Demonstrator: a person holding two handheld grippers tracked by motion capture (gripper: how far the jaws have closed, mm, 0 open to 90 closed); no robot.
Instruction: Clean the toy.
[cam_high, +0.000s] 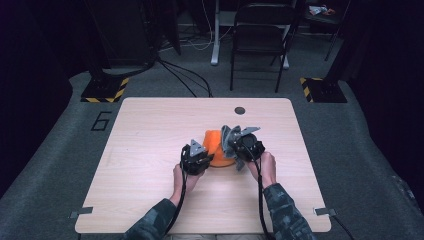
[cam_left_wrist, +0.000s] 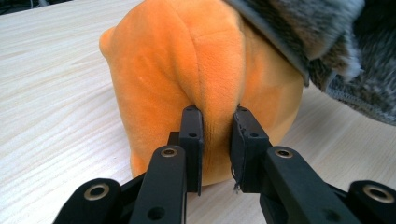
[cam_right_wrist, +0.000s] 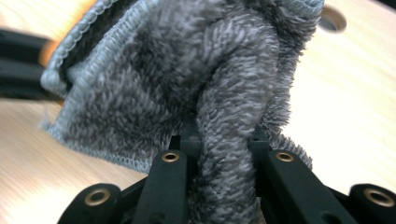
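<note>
Pale wood counter (cam_high: 150, 150) stands on grey carpet, with an orange plush toy (cam_high: 216, 146) resting near its middle. Left tongs (cam_left_wrist: 215, 135) are nearly pressed together, pinching a raised fold of the toy's soft orange fabric. Right tongs (cam_right_wrist: 224, 140) are squeezed tight on a bunched fold of grey fleecy cloth (cam_right_wrist: 187, 79), which has a stitched edge and drapes over the toy's right side.

light: table (cam_high: 150, 150) evenly lit from above, room around it dim | shadows: soft, short | glare: none | blur: grey cloth (cam_right_wrist: 187, 84) soft up close, left edge smeared | focus: orange plush (cam_left_wrist: 187, 70) sharp
</note>
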